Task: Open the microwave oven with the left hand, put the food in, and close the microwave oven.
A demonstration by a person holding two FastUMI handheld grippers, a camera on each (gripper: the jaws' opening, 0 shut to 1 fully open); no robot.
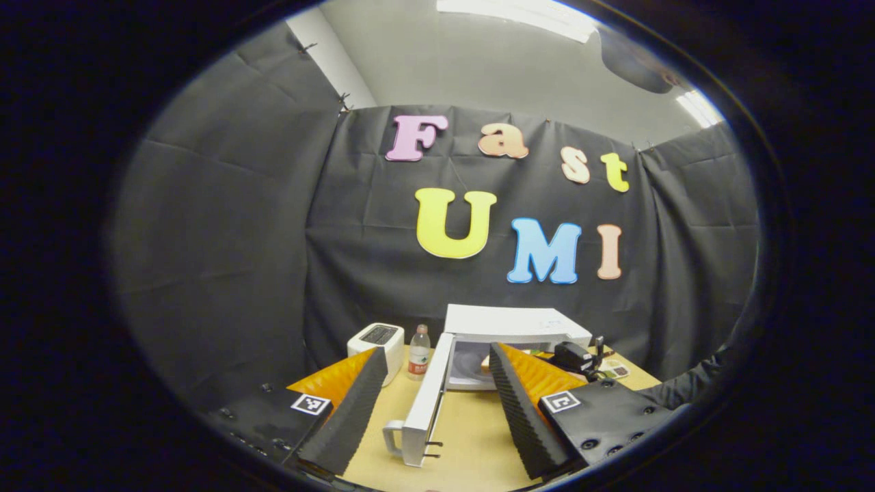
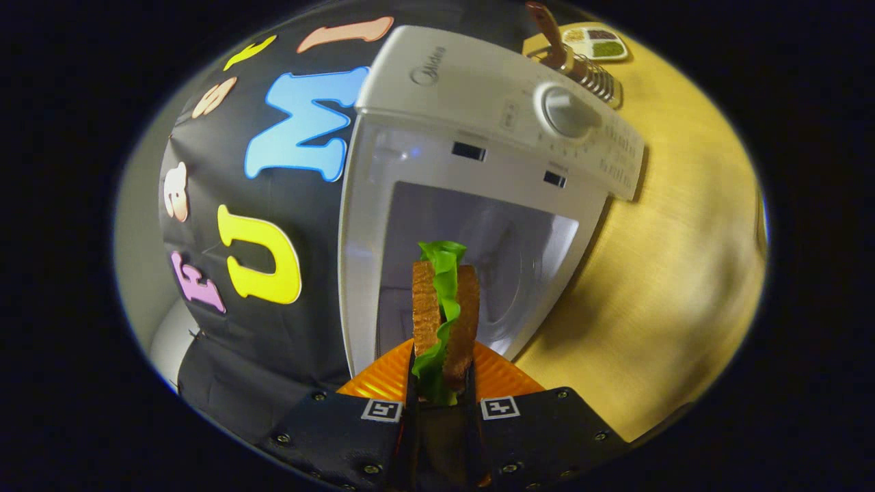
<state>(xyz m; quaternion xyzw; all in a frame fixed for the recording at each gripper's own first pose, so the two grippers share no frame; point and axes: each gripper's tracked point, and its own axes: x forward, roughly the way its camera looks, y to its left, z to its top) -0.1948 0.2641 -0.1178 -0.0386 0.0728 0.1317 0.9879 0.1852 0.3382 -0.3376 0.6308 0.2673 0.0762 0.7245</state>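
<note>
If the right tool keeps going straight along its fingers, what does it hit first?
Likely nothing at once: the right tool, shut on the sandwich, points into the open microwave cavity. Its back wall probably comes first; depth is unclear.

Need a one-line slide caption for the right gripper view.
Right gripper clamps a lettuce sandwich in front of the open microwave cavity.

The microwave (image 2: pixel 492 137) stands with its mouth (image 2: pixel 478 273) open and unblocked just ahead of the sandwich (image 2: pixel 444 307). Its door (image 1: pixel 427 403) juts out over the desk (image 1: pixel 472 437), edge-on between the left gripper's fingers (image 1: pixel 348 410). A toaster (image 1: pixel 379 345) and a bottle (image 1: pixel 419 352) crowd the desk left of the door.
</note>
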